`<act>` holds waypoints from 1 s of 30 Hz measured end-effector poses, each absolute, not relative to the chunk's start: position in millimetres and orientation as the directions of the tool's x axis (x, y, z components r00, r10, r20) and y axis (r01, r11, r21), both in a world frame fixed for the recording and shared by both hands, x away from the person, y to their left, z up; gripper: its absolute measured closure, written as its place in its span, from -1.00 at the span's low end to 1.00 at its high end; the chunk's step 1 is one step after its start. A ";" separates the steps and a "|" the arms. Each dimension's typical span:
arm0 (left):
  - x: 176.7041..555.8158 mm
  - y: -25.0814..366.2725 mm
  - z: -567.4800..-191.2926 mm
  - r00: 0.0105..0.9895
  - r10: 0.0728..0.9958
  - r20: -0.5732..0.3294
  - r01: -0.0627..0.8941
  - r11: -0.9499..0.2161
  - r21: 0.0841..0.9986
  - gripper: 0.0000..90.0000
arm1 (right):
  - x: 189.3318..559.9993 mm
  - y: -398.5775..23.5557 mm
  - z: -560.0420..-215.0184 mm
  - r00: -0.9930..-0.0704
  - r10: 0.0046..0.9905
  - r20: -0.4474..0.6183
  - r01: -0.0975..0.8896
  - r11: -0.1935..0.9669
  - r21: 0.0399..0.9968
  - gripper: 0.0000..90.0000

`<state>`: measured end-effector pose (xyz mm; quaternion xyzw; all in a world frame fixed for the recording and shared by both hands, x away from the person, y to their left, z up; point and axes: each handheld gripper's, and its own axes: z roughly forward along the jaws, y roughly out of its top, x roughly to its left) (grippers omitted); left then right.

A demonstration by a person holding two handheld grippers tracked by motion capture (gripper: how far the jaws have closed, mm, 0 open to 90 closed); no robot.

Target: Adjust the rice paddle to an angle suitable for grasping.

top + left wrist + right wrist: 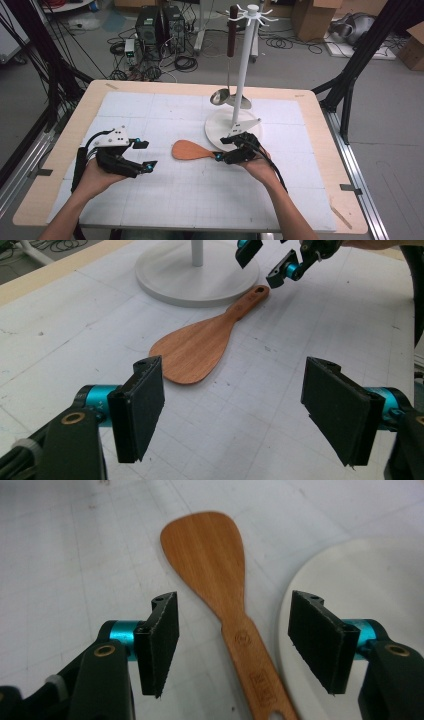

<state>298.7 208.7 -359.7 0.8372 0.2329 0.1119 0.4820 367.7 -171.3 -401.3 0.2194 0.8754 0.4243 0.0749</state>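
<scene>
Presently we note, going left to right from the wooden spatula [191,150] as landmark: the left gripper [145,154] sits well to its left, jaws spread with nothing between them. One spatula lies flat on the white table mat [165,200], blade leftward, handle end just beside the round base of the white rack [234,129]. The right gripper [223,149] is at the handle, jaws spread to either side of it, pads clear of the wood. In the right gripper view the handle tip is cut off. One steel ladle [221,96] hangs on the rack; its top is hard to make out. Two grippers counted.
</scene>
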 end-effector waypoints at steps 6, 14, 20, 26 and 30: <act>297.9 208.2 -359.5 0.866 0.498 -0.040 0.283 -0.422 0.861 -0.43 | 365.6 -171.8 -414.0 -0.898 0.436 0.066 0.330 0.565 0.756 -0.17; 298.2 207.9 -360.0 0.868 0.496 -0.042 0.285 -0.425 0.859 -0.43 | 371.6 -163.7 -426.1 -0.903 0.425 0.061 0.330 0.596 0.733 -0.12; 298.4 207.4 -360.4 0.868 0.494 -0.044 0.286 -0.426 0.858 -0.43 | 376.0 -161.5 -430.4 -0.908 0.416 0.052 0.318 0.604 0.730 -0.08; 298.8 207.8 -360.4 0.868 0.495 -0.043 0.286 -0.427 0.858 -0.42 | 378.0 -156.5 -432.7 -0.920 0.390 0.021 0.287 0.637 0.716 -0.02; 298.7 207.3 -360.7 0.868 0.494 -0.046 0.288 -0.426 0.857 -0.43 | 379.4 -153.6 -435.3 -0.923 0.386 0.015 0.283 0.650 0.705 0.01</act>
